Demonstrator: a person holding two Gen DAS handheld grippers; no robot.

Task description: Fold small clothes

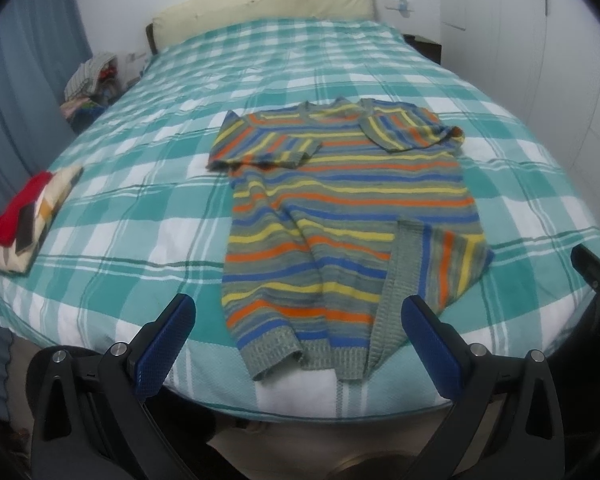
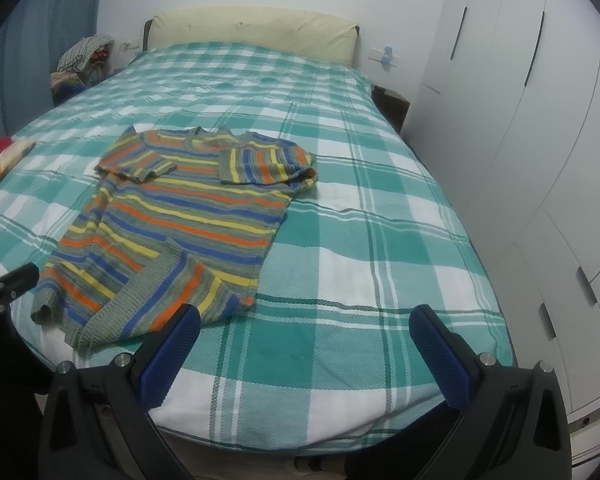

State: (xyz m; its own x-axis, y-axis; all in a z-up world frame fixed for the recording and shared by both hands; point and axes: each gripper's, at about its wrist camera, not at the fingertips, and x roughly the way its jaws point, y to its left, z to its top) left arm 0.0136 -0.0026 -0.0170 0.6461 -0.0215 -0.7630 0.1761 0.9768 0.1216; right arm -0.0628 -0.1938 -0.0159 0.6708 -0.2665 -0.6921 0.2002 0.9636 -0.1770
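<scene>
Jaws apart and empty on left gripper [image 1: 298, 334] and right gripper [image 2: 306, 342]; striped sweater [image 1: 340, 216] flat on checked bed [image 1: 140, 208], sleeves tucked, hem corner turned; risks bunching if pinched unevenly.

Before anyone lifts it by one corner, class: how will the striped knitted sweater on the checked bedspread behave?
The striped knitted sweater would probably drape limply, not hold shape: its sleeves already lie folded flat across the body. The ribbed hem, turned over at the near corner, suggests folds will slip open when dragged. Its textured knit likely grips the green-and-white checked bedspread, so pushing may bunch it.
</scene>
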